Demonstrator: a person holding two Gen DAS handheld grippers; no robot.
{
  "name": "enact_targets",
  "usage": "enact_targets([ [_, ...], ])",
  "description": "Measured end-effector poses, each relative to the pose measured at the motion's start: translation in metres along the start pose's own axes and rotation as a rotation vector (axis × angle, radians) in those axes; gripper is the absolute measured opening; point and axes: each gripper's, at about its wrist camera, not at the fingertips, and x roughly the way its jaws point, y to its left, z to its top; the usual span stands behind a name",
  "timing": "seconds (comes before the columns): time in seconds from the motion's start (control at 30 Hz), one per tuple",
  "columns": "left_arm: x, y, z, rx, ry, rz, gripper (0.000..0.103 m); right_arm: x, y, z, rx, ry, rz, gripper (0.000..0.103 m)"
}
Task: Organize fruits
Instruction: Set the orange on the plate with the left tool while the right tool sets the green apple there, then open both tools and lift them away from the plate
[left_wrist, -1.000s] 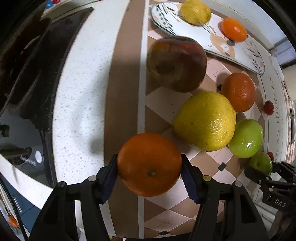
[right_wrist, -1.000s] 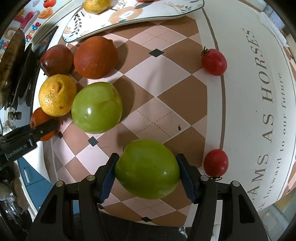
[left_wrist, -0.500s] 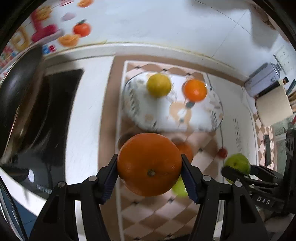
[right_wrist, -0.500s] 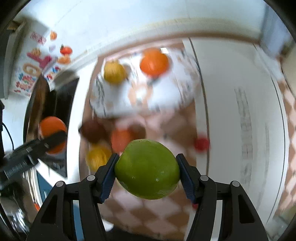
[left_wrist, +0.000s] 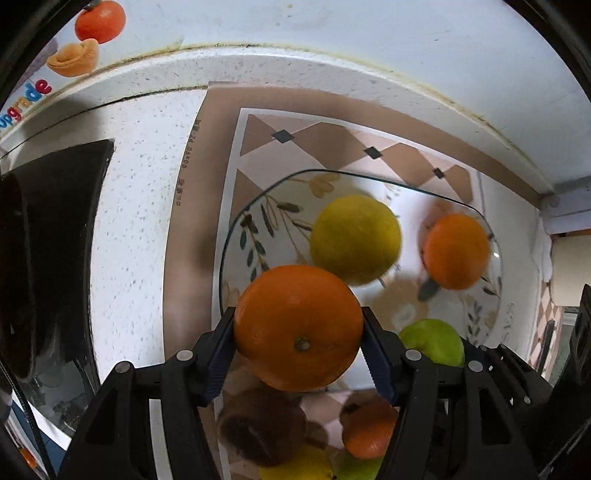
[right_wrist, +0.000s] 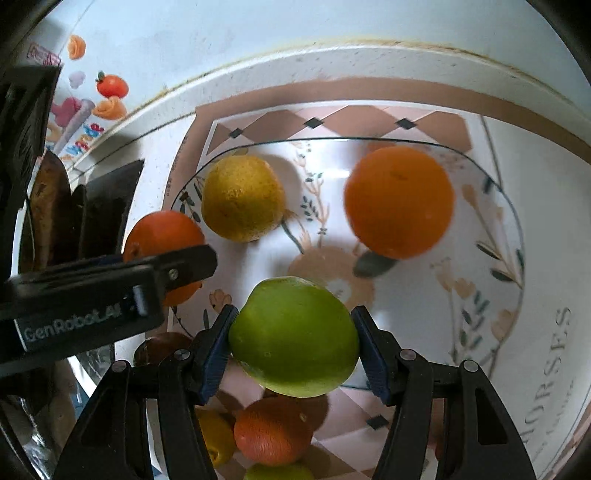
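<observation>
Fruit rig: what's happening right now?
A person is sorting fruit with two handheld grippers. The left gripper is clamped on an orange, and the right gripper is clamped on a green apple. Both are held above the floral glass plate, which already carries a lemon and another orange. More fruit waits on the checkered mat in front of the plate.

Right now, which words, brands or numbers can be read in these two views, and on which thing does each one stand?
"GenRobot.AI": on the left hand-held gripper, seen from the right wrist.
"HORSES": on the white border of the mat; the smaller line beside it is unreadable.
"upgrade", partly cut off: on the wall sticker.
"60x90", roughly: small print on the mat's brown edge; the signs beside it are too small.
</observation>
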Motion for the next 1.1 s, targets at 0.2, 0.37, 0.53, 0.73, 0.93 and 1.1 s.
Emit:
enact_targets([
  [0.2, 0.014, 0.0, 0.003, 0.014, 0.027, 0.02, 0.062, 0.01, 0.002, 0.002, -0.004, 0.048, -0.01, 0.067],
  [0.37, 0.015, -0.002, 0.004, 0.011, 0.03, 0.022, 0.064, -0.001, 0.0, 0.001, 0.005, 0.049, -0.002, 0.081],
  [0.53, -0.002, 0.004, -0.001, 0.007, -0.013, 0.027, 0.089, -0.021, -0.011, -0.008, 0.041, 0.037, -0.057, 0.093],
  [0.73, -0.037, 0.009, -0.026, 0.032, -0.113, 0.114, 0.089, -0.057, -0.026, -0.026, 0.085, -0.04, -0.168, 0.094],
  [0.93, -0.075, 0.017, -0.062, 0.05, -0.225, 0.173, 0.089, -0.098, -0.029, -0.05, 0.098, -0.114, -0.23, 0.094],
  [1.1, -0.103, 0.01, -0.087, 0.061, -0.298, 0.17, 0.089, -0.133, -0.017, -0.075, 0.073, -0.175, -0.259, 0.094],
])
